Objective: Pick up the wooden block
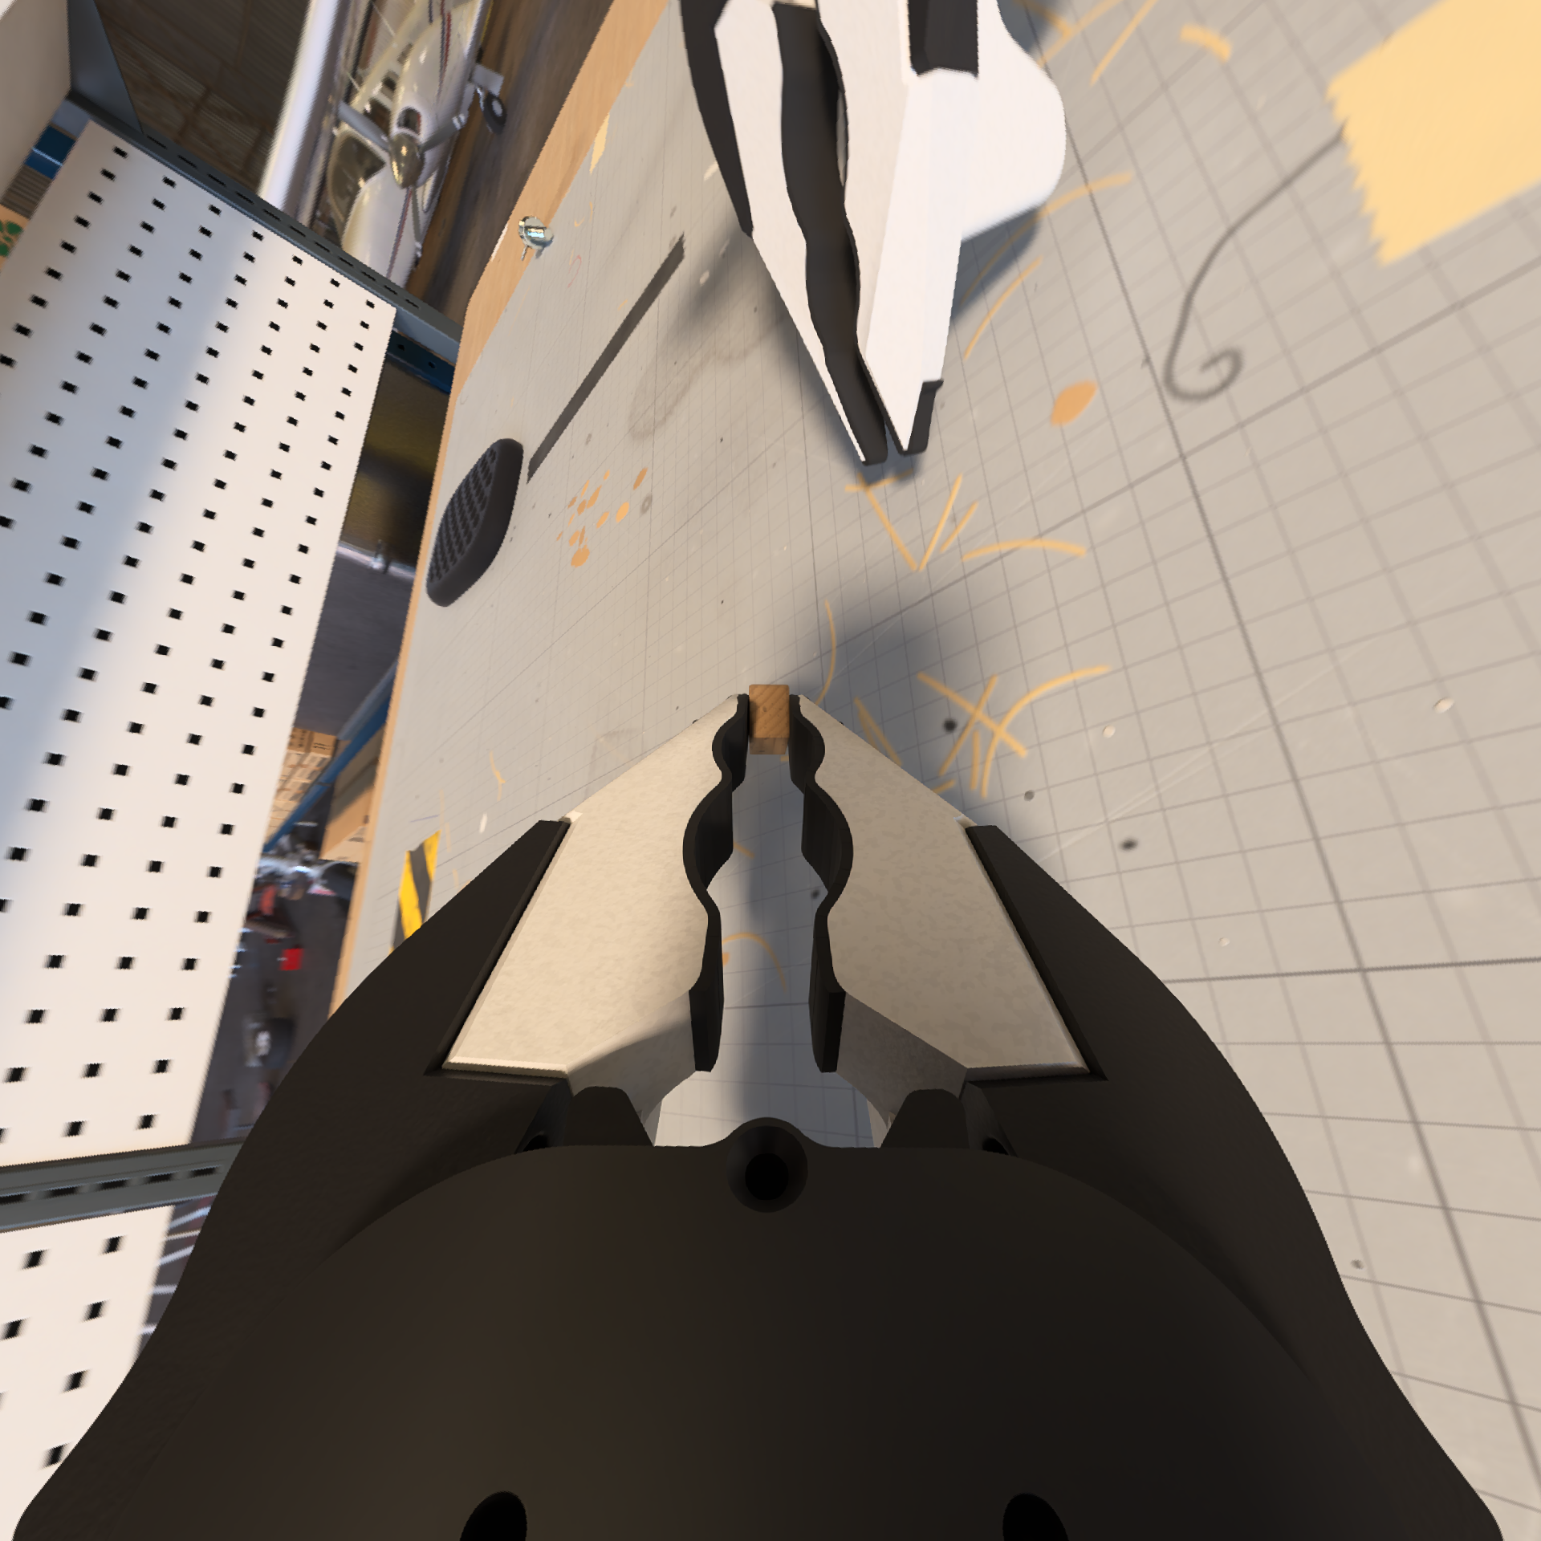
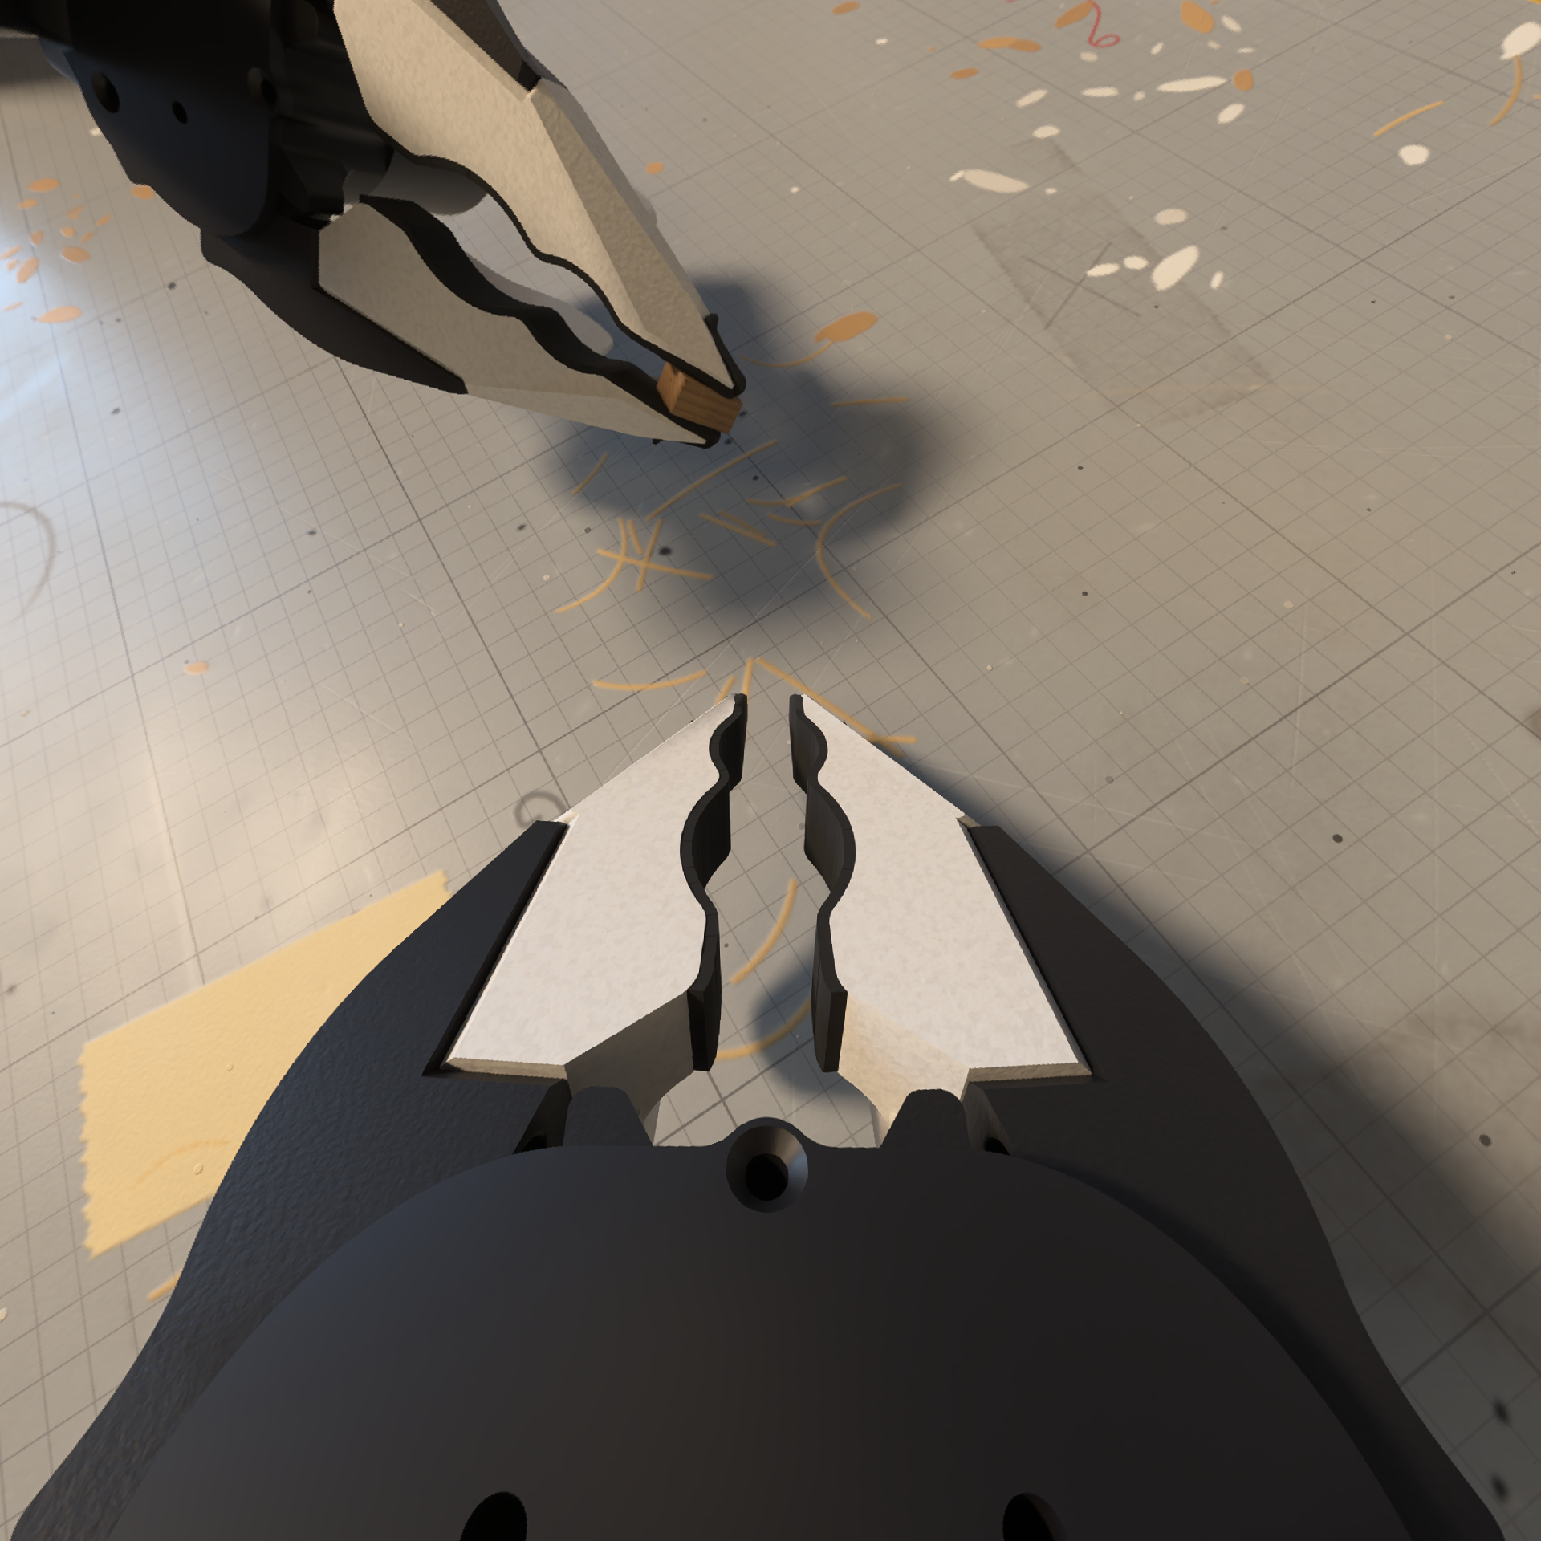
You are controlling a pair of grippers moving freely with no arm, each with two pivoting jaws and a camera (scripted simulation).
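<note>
Two grippers showing; left gripper (image 1: pixel 768 709) pinching wooden block (image 1: pixel 768 719) at very fingertips, block's long axis lying crosswise between them, hanging clear above cutting mat (image 2: pixel 1167 667); right gripper (image 2: pixel 768 709) idling near, narrow gap, holding nothing.

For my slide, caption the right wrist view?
Left gripper pinches the wooden block above the mat.

Small tan wooden block (image 1: pixel 768 720), pinched between the left tool's (image 1: pixel 768 709) fingertips above the mat.
</note>
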